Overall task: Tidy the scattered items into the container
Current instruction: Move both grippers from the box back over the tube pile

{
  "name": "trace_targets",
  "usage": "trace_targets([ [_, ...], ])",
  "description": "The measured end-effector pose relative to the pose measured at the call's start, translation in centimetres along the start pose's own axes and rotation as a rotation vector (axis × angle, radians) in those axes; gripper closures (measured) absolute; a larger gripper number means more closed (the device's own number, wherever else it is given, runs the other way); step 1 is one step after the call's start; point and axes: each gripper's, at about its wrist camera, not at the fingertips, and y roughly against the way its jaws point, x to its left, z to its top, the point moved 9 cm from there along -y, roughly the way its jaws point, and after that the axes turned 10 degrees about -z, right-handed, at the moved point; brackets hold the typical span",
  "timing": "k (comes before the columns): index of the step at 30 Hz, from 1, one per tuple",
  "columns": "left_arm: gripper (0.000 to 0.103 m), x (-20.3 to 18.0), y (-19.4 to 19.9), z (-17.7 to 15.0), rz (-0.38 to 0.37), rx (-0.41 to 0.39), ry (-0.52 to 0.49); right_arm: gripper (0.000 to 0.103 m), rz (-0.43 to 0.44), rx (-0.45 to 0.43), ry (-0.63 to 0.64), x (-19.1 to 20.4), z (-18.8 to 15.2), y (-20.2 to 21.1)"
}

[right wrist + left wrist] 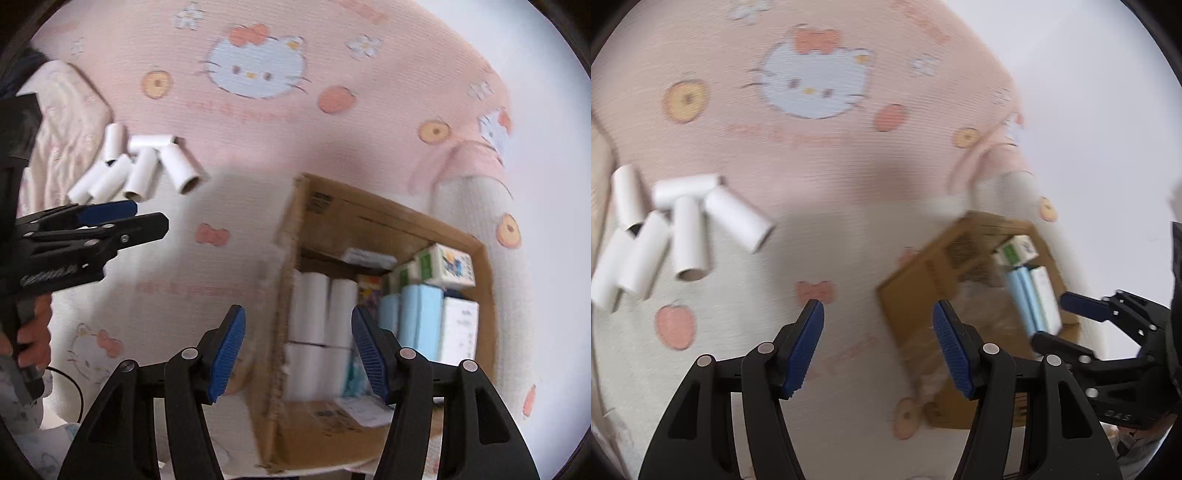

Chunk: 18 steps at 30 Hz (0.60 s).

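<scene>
Several white paper rolls (683,225) lie in a loose pile on the pink cartoon-cat blanket at the left; they also show in the right wrist view (140,170). A cardboard box (369,221) sits at the right and holds white rolls (325,314), blue packs (417,314) and small cartons (448,266). The box also shows in the left wrist view (923,295). My left gripper (878,347) is open and empty above the blanket, between the pile and the box. My right gripper (297,354) is open and empty over the box's left wall.
The blanket (820,155) covers a bed that ends at the right against a white wall (1108,110). A folded pale cloth (66,122) lies beyond the pile at the left. A thin black cable (74,387) lies at the lower left.
</scene>
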Motion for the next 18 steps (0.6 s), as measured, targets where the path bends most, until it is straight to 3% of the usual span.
trace_targets([
  [4,0.038,2.2,0.9,-0.4,0.06,-0.012,-0.007,0.046,-0.017,-0.084,0.044,2.2,0.9,1.4],
  [9,0.038,4.6,1.5,-0.9,0.093,-0.008,0.007,0.045,0.09,-0.154,0.03,5.8,2.5,1.9],
  [15,0.038,7.8,1.7,-1.7,0.102,-0.009,0.076,0.045,0.147,-0.264,-0.007,9.1,4.0,0.6],
  [18,0.054,9.7,2.1,-1.9,0.105,-0.058,0.13,0.045,0.178,-0.357,-0.114,10.2,4.3,-0.9],
])
